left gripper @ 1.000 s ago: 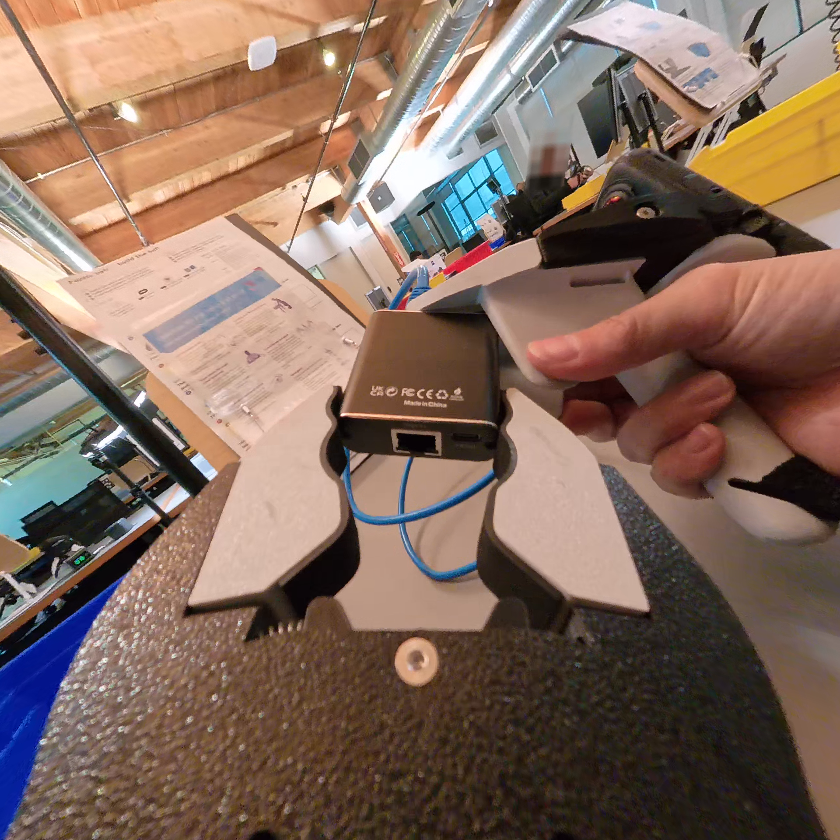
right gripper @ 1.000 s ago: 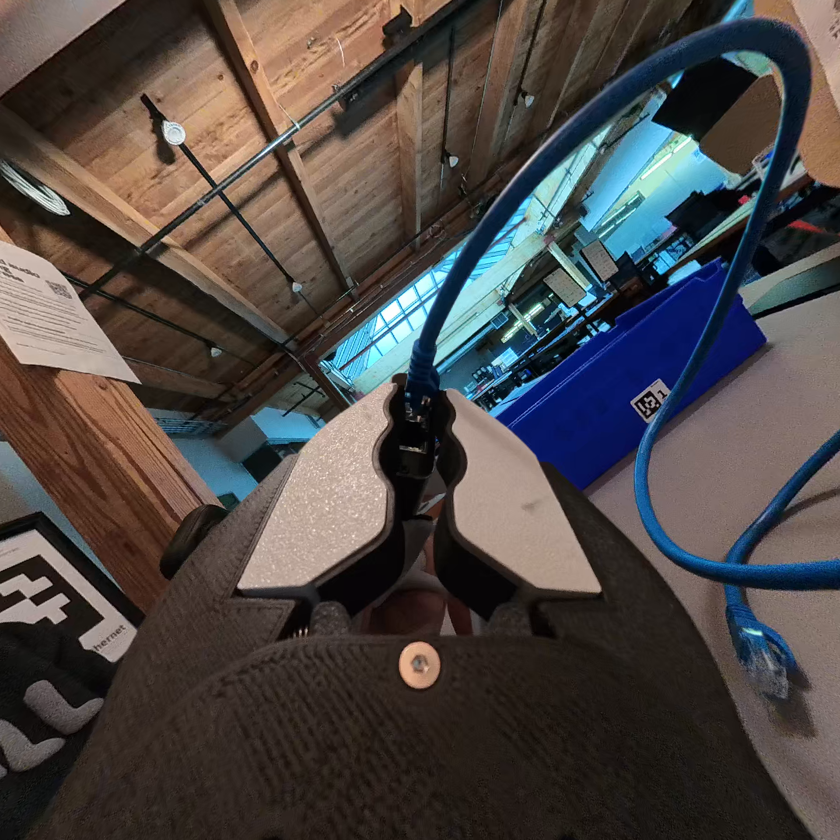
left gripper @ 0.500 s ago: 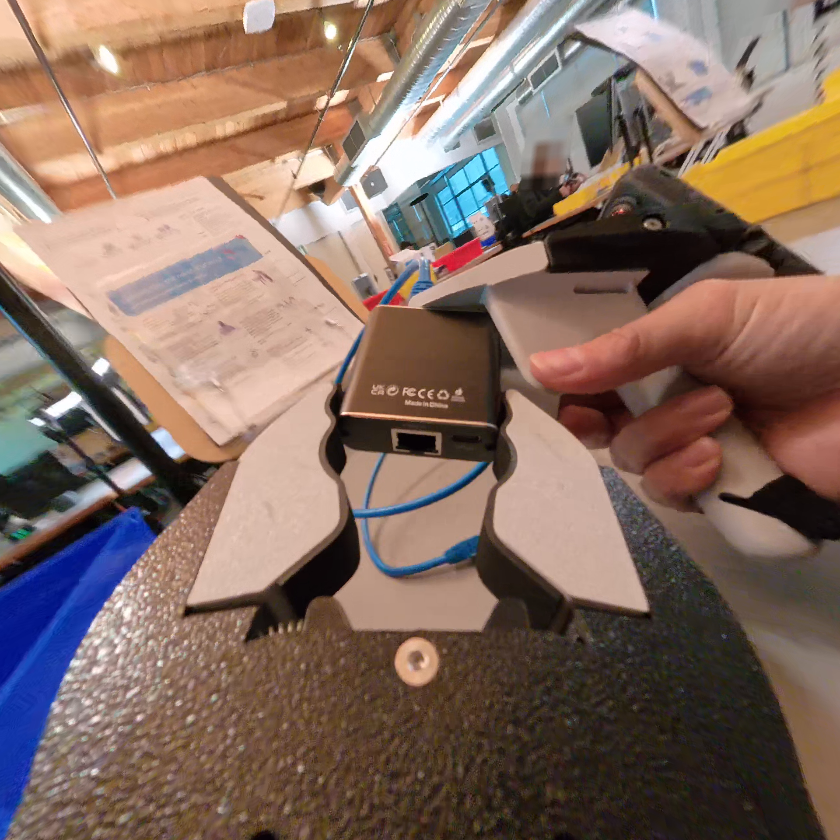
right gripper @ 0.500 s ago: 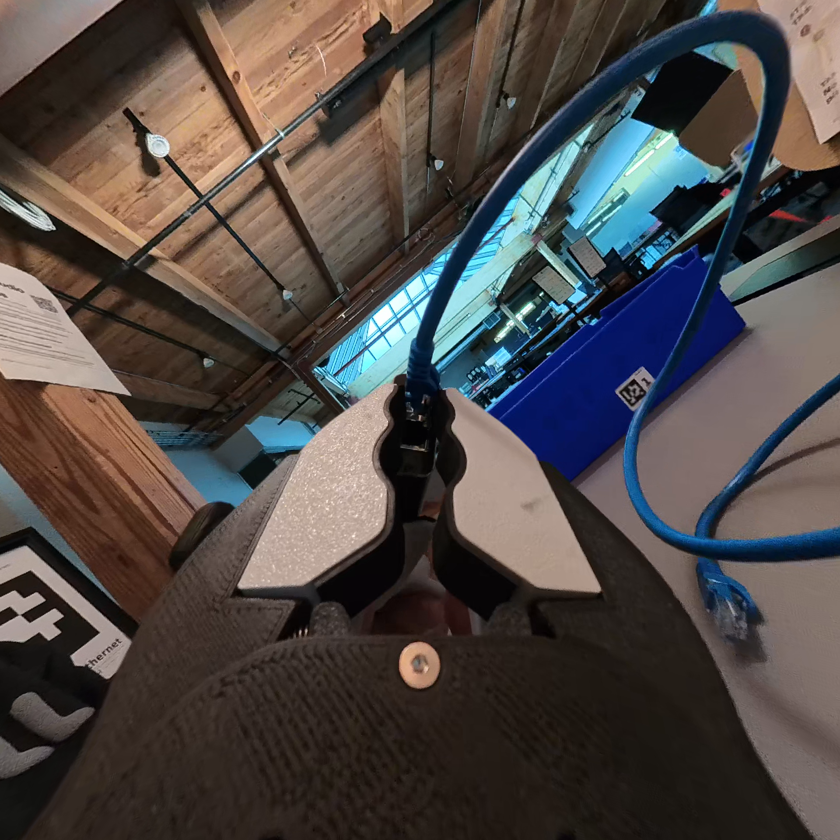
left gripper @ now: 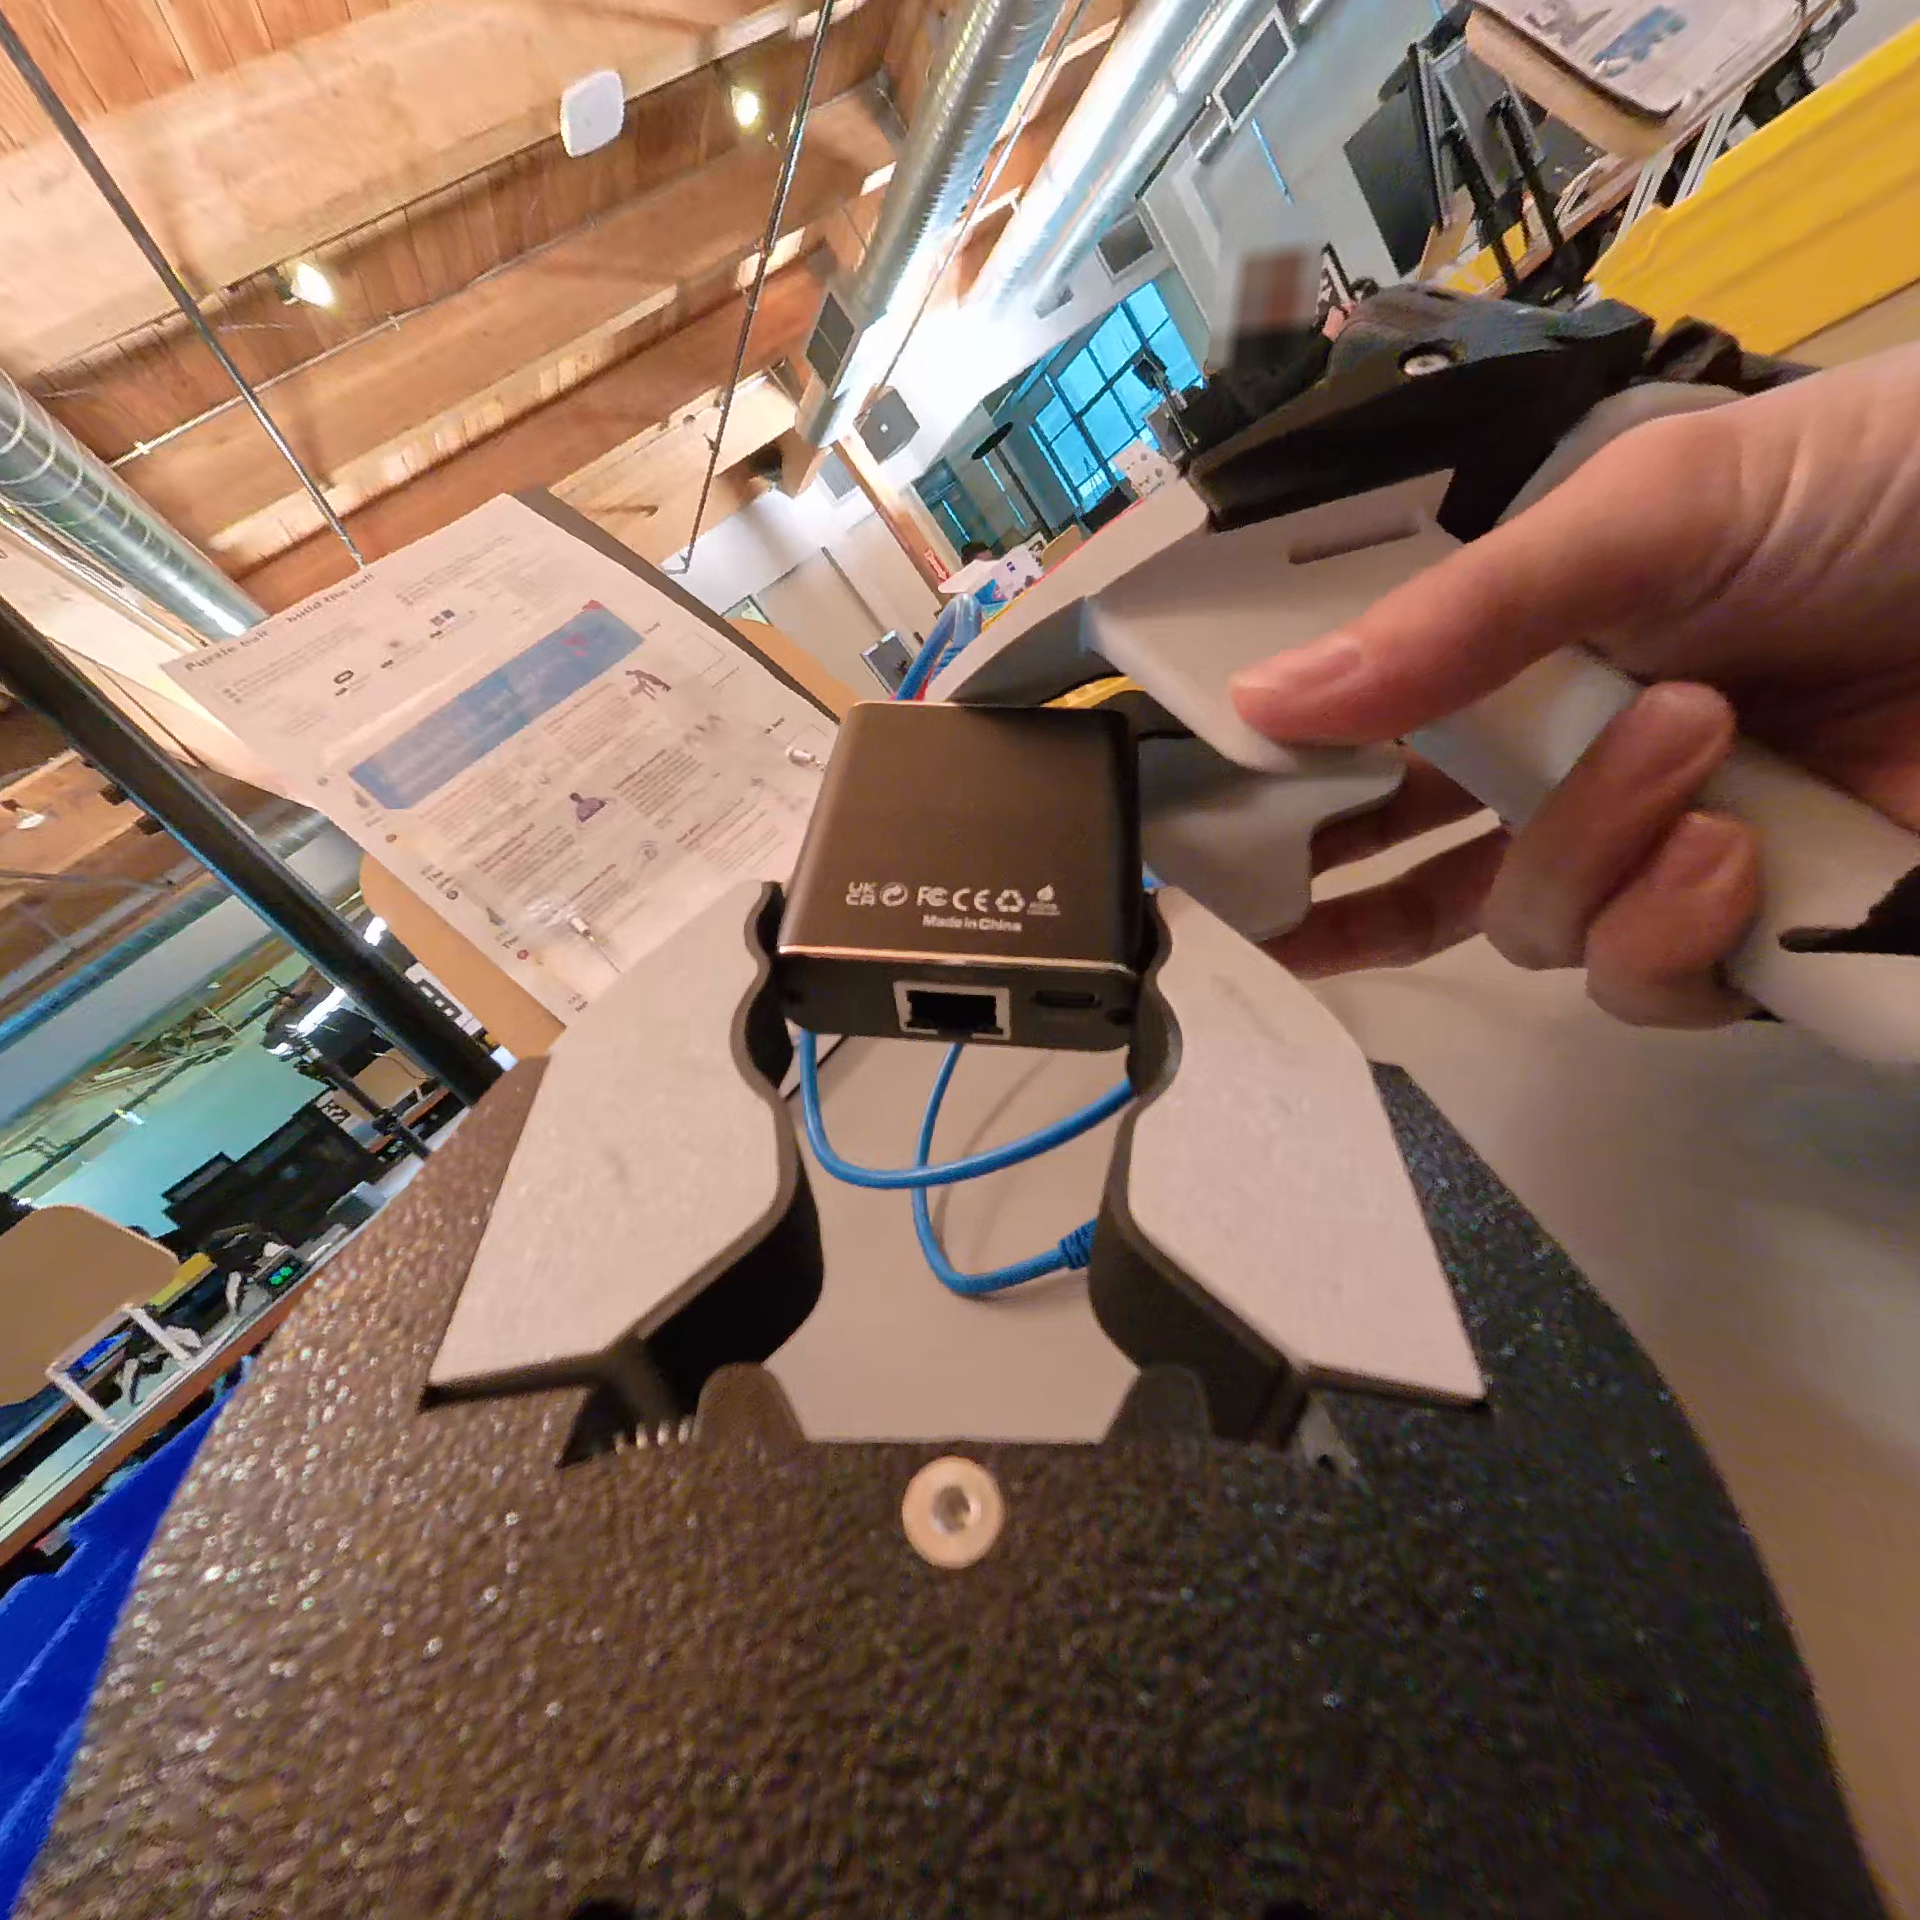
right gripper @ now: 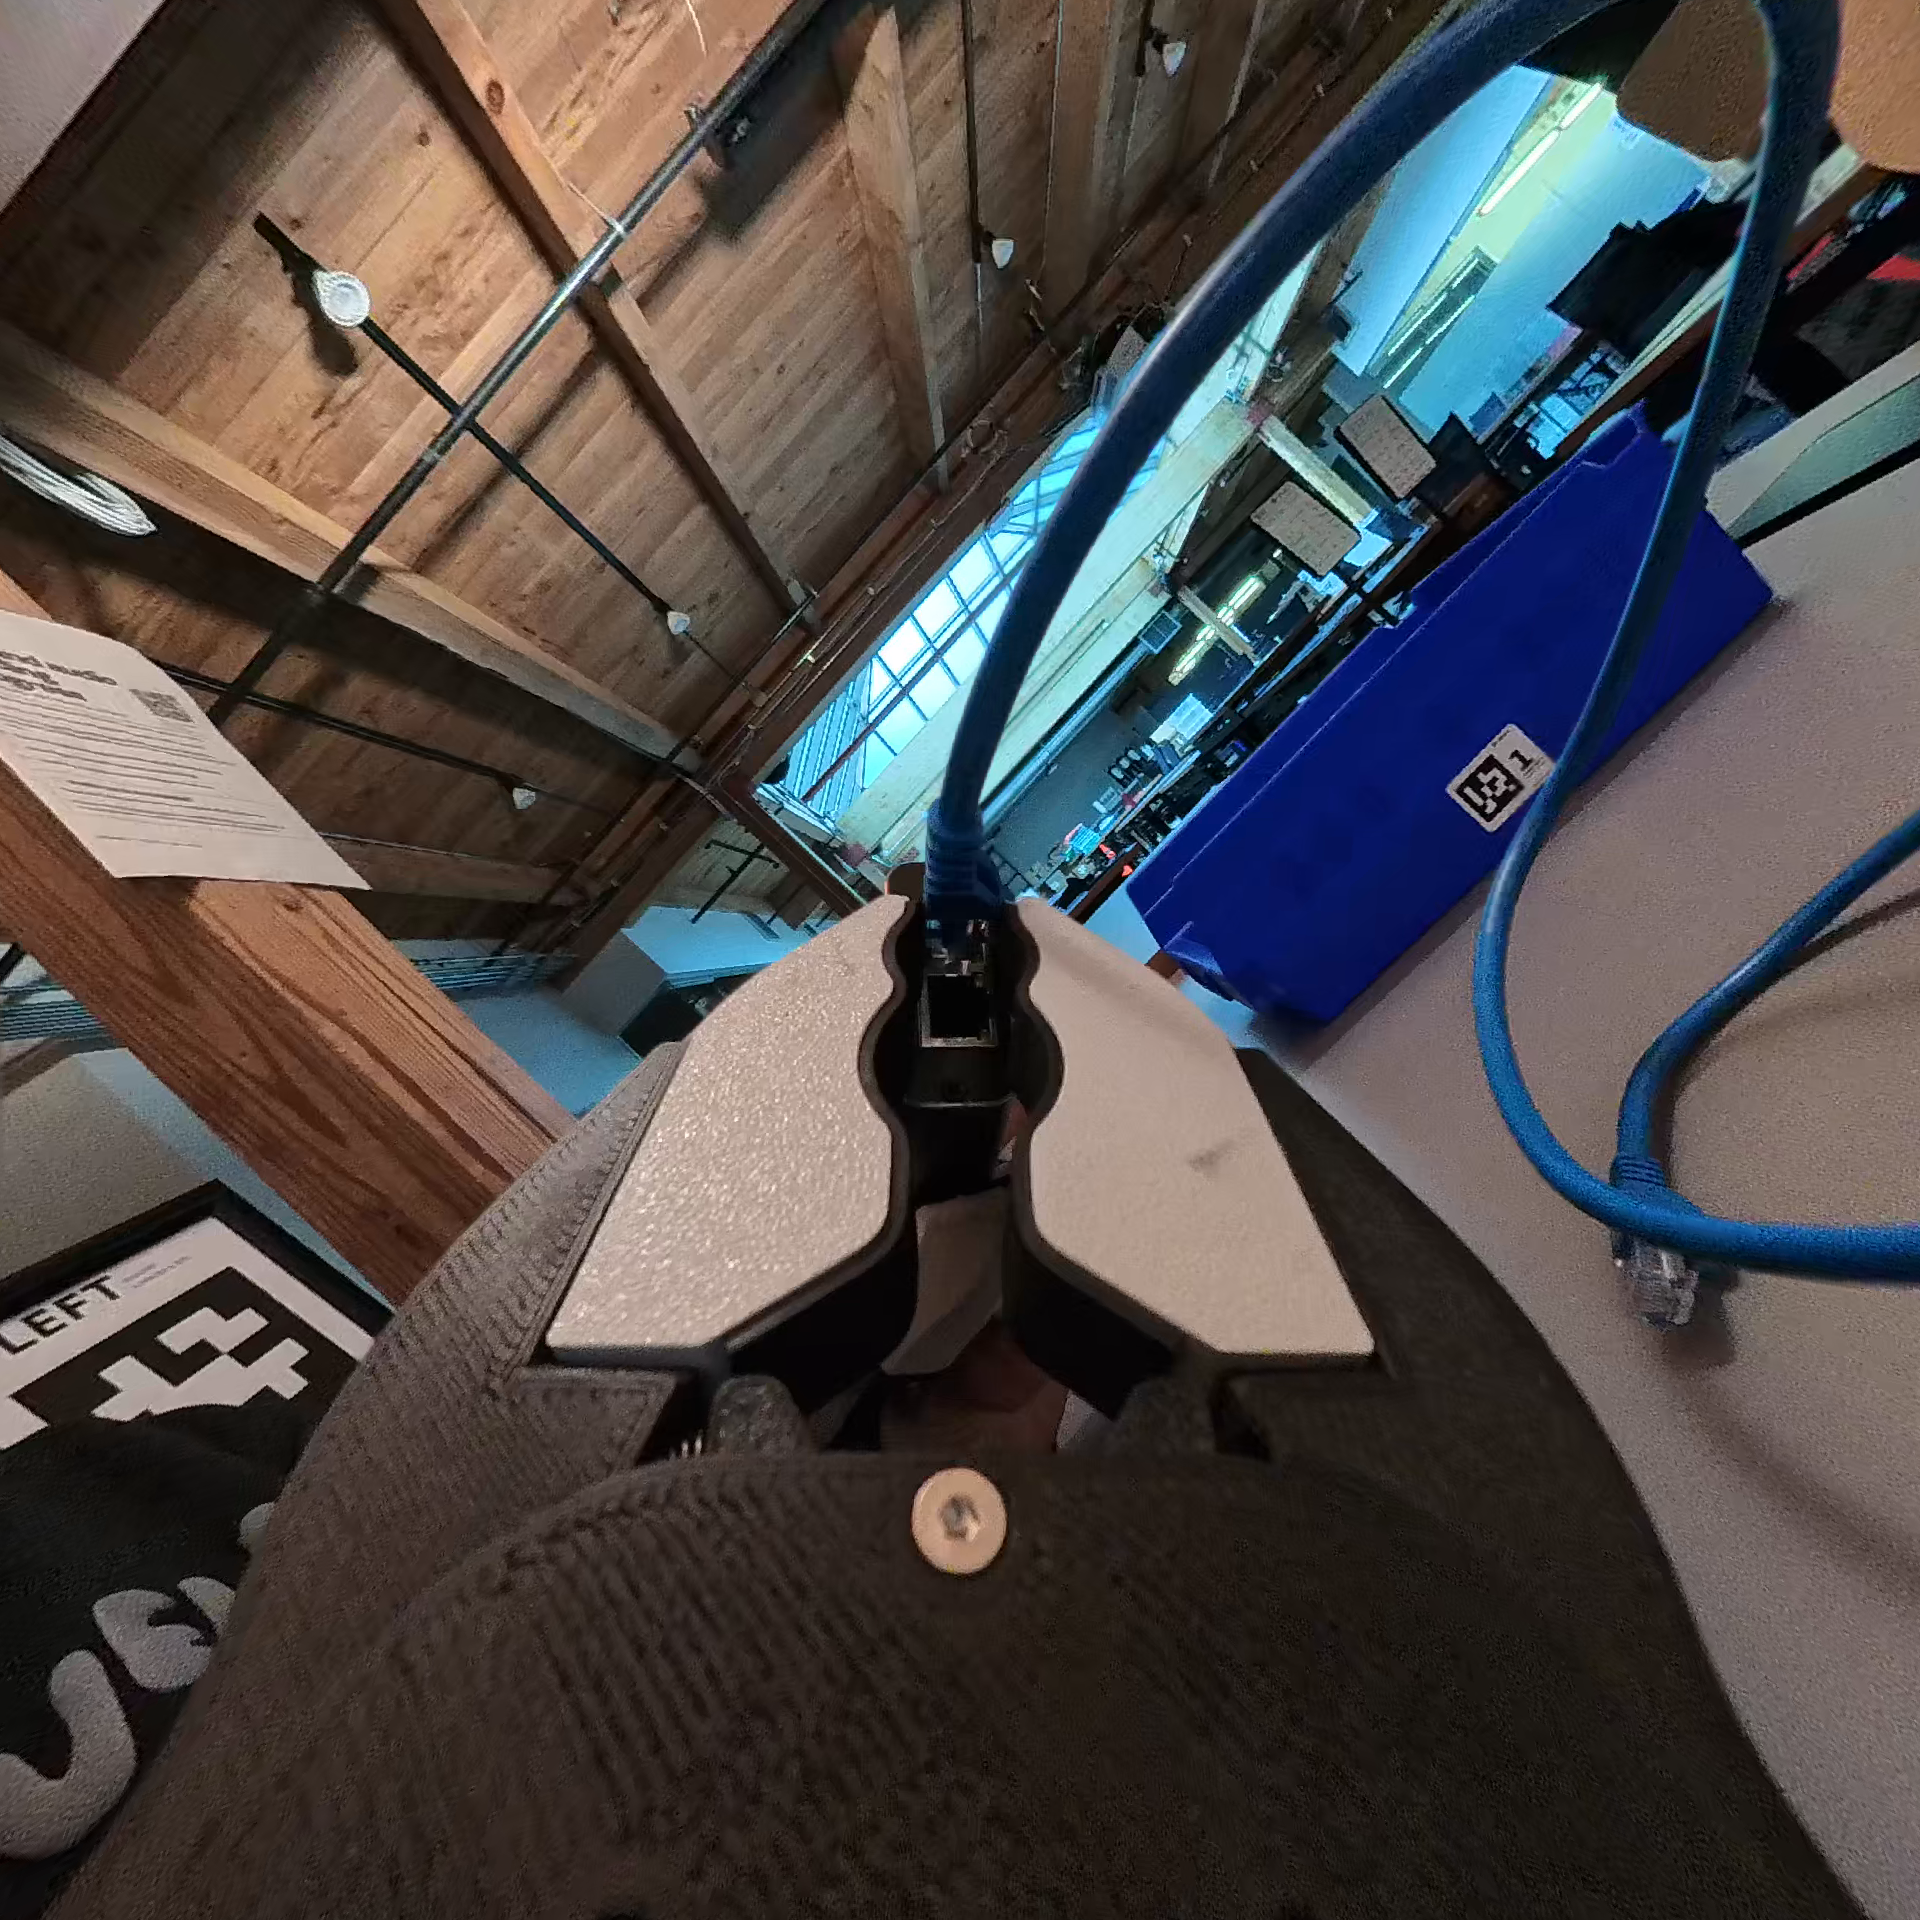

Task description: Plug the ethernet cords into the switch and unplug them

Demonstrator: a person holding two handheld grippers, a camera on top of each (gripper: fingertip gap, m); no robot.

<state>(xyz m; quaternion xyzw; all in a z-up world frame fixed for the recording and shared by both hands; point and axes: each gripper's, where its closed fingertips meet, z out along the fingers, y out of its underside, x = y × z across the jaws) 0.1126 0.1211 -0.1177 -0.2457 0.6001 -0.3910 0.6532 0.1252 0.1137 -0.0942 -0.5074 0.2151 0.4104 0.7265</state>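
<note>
My left gripper (left gripper: 961, 940) is shut on a small black switch (left gripper: 966, 821) and holds it up in the air. The near end of the switch shows an empty port. My right gripper (right gripper: 961, 914) is shut on the plug of a blue ethernet cord (right gripper: 1143, 416) at the far end of the switch (right gripper: 951, 1049), next to another empty port. It also shows in the left wrist view (left gripper: 1236, 717), held by a hand (left gripper: 1683, 665). The cord arcs up and down to the table, where its free plug (right gripper: 1657, 1273) lies. The cord's loop (left gripper: 935, 1174) hangs under the switch.
A grey table (right gripper: 1766, 1558) lies below. A blue bin (right gripper: 1455, 790) stands at its far side and a yellow bin (left gripper: 1766, 218) behind the right gripper. A printed sheet on cardboard (left gripper: 540, 748), a black pole (left gripper: 239, 862) and a wooden post (right gripper: 260, 1018) stand nearby.
Both grips hold as before. The two grippers have shifted together, so the background swings, and the cord's free plug has slid a little on the table.
</note>
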